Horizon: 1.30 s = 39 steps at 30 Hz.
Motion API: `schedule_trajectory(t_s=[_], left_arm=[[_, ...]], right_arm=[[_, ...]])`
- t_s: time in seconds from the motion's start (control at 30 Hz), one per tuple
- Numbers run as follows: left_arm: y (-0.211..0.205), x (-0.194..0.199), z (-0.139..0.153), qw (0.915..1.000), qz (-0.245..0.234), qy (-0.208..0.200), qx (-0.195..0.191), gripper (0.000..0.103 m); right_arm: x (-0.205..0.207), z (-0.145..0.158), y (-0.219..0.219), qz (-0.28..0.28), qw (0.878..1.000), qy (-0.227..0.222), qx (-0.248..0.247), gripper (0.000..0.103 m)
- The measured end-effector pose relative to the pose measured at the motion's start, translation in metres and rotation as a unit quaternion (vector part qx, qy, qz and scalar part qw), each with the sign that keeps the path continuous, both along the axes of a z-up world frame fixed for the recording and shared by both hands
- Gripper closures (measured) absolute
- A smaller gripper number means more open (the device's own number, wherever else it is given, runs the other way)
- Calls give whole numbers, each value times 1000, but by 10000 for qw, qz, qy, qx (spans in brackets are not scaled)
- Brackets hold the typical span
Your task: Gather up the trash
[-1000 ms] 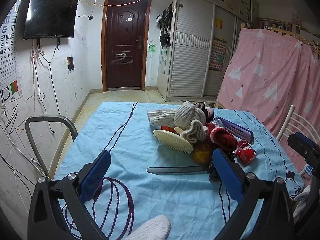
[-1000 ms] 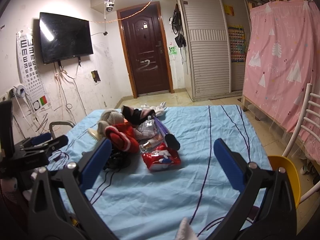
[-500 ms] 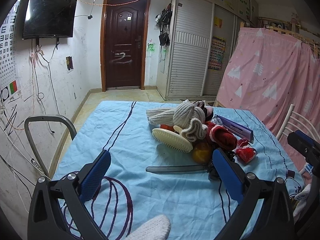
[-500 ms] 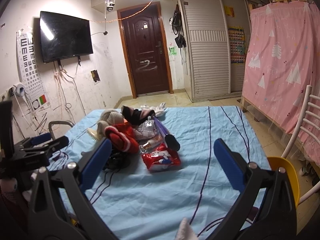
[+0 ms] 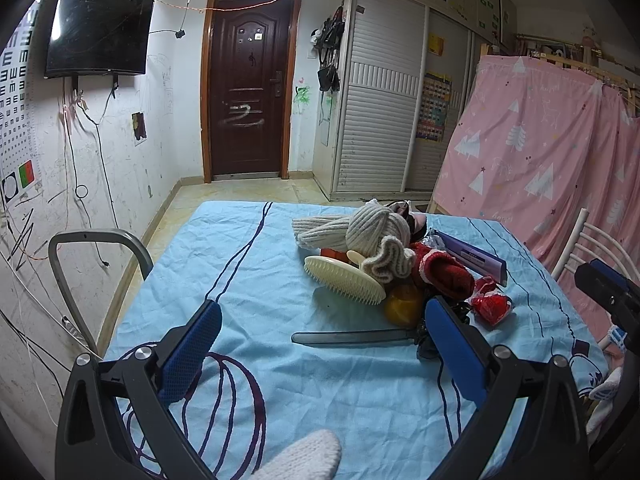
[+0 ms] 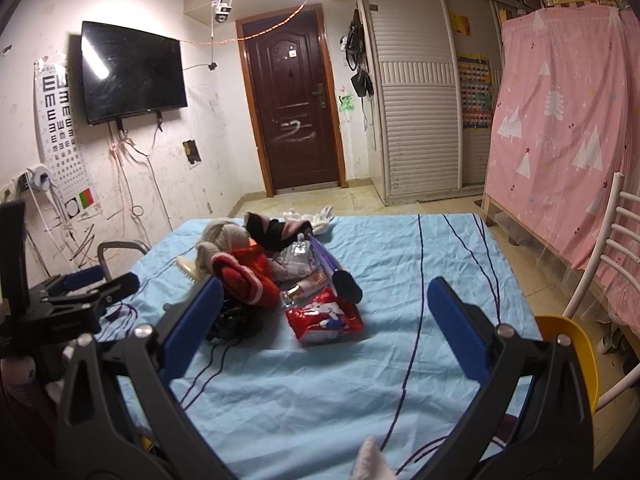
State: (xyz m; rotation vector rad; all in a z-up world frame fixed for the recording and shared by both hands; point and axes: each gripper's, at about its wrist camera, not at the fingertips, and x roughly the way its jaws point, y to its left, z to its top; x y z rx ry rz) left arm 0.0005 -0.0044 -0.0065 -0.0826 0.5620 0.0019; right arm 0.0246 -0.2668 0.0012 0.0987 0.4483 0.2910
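Both grippers, left gripper (image 5: 320, 344) and right gripper (image 6: 324, 312), hover spread wide, holding nothing. Best target: red snack wrapper (image 6: 324, 318), frame centre; pinch its crumpled edge, avoiding the clothing.

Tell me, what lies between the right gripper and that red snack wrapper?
Only bare blue cloth; the right wrist view shows nothing between the right gripper and the red snack wrapper.

left gripper (image 5: 320, 344) agape, cluttered blue tablecloth (image 5: 248, 280)
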Motion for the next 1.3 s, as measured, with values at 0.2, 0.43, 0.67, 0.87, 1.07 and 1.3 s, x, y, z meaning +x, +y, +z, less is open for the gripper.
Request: schedule_trajectory(t_s=[0.2, 0.43, 0.67, 0.87, 1.07, 1.3], left_arm=[[0, 0, 0, 10000, 0, 3, -1, 10], [0, 1, -1, 10000, -6, 22, 5, 10], [0, 1, -1, 10000, -6, 29, 5, 10], [2, 4, -4, 10000, 7, 74, -2, 10], [4, 11, -9, 9999, 17, 163, -17, 10], [6, 28, -13, 9995, -107, 301, -66, 11]], right_arm=[[1, 0, 1, 0, 10000, 0, 7, 4], [1, 0, 1, 2, 10000, -2, 8, 4], [0, 0, 2, 7, 10000, 6, -2, 4], [2, -3, 4, 24, 10000, 36, -17, 4], [15, -11, 6, 32, 9999, 155, -49, 4], [39, -16, 1, 34, 9996, 291, -34, 4]])
